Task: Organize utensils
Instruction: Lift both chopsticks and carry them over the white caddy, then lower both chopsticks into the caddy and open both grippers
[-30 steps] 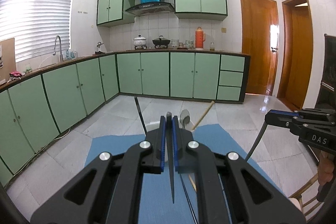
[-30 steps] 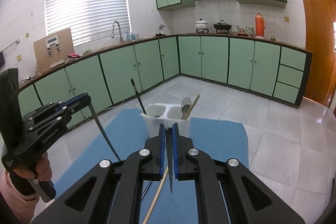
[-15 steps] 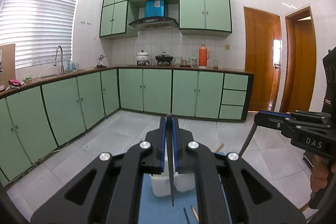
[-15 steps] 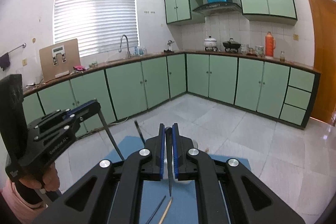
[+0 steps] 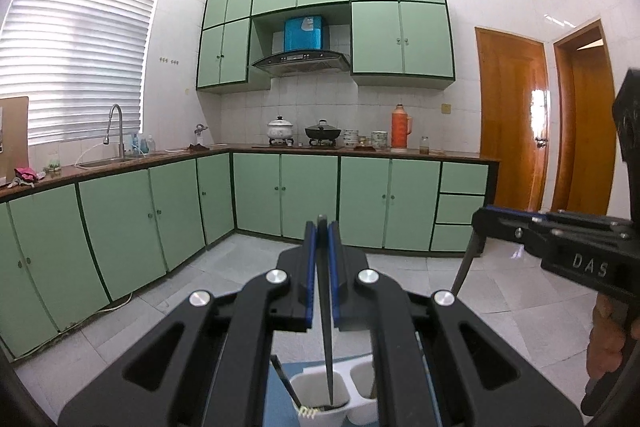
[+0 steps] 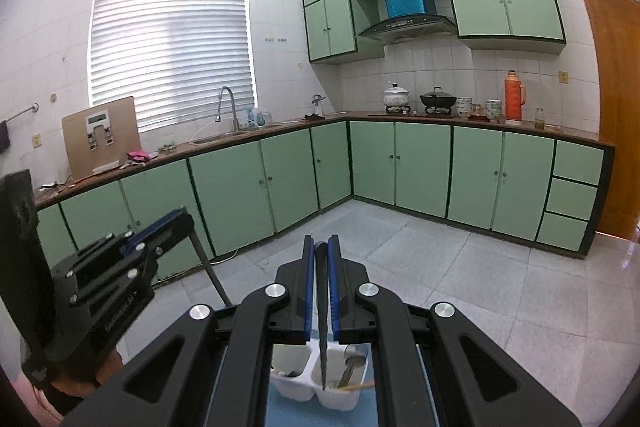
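Observation:
A white two-compartment utensil holder (image 5: 352, 409) (image 6: 304, 393) stands on a blue mat below both grippers. My left gripper (image 5: 321, 239) is shut on a black chopstick (image 5: 326, 339) whose tip hangs over the left compartment, which holds another black chopstick (image 5: 286, 383). My right gripper (image 6: 321, 253) is shut on a black chopstick (image 6: 322, 339) pointing down into the right compartment, which holds a metal spoon (image 6: 350, 367) and a wooden chopstick (image 6: 354, 387). Each gripper shows in the other's view, the right gripper (image 5: 480, 223) and the left gripper (image 6: 184, 223).
Green base cabinets (image 5: 280, 199) run along the left and far walls under a brown counter with a sink (image 5: 108, 159), pots and a red thermos (image 5: 401, 127). Wooden doors (image 5: 512, 131) stand at the right. The floor is tiled.
Both grippers have risen and tilted up with their chopsticks. The holder has dropped from mid-view to the bottom edge, and the chopstick tips now hang over its compartments.

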A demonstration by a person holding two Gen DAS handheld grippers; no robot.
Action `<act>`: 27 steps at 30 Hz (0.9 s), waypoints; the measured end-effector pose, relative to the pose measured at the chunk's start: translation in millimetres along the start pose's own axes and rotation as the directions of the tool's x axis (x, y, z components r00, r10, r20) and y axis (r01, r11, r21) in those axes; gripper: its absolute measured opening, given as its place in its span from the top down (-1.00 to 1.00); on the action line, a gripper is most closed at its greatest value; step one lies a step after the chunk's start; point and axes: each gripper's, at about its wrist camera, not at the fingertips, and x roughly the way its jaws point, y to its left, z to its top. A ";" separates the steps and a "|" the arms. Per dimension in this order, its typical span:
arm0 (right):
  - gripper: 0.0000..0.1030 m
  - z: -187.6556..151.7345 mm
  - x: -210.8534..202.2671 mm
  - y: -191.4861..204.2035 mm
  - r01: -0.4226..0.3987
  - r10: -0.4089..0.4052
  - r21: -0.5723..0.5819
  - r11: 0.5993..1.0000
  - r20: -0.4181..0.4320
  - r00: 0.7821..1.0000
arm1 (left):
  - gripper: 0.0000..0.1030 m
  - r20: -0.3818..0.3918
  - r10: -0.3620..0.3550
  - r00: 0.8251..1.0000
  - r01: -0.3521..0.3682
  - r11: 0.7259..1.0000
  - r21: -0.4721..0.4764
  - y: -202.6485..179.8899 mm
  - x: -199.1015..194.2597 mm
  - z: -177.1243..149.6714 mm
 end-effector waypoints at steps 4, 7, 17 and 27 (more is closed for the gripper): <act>0.87 -9.4 23.5 -4.7 0.009 -0.009 0.008 1.000 -0.020 1.000 | 0.90 -0.020 0.024 1.000 -0.024 1.000 0.010 -2.0 25.9 -14.3; 0.87 -23.6 37.1 -7.5 0.003 -0.002 0.025 1.000 -0.039 0.999 | 0.90 -0.046 0.034 0.998 -0.033 0.999 0.008 -0.1 42.5 -27.1; 0.87 -69.5 61.9 -17.8 0.001 0.005 0.070 0.998 -0.084 0.996 | 0.90 -0.114 0.061 0.992 -0.060 0.998 0.014 7.5 69.1 -64.0; 0.87 -93.5 77.8 -18.3 0.035 -0.024 0.076 0.996 -0.135 0.991 | 0.90 -0.186 0.076 0.980 -0.073 0.997 0.024 15.6 76.8 -90.2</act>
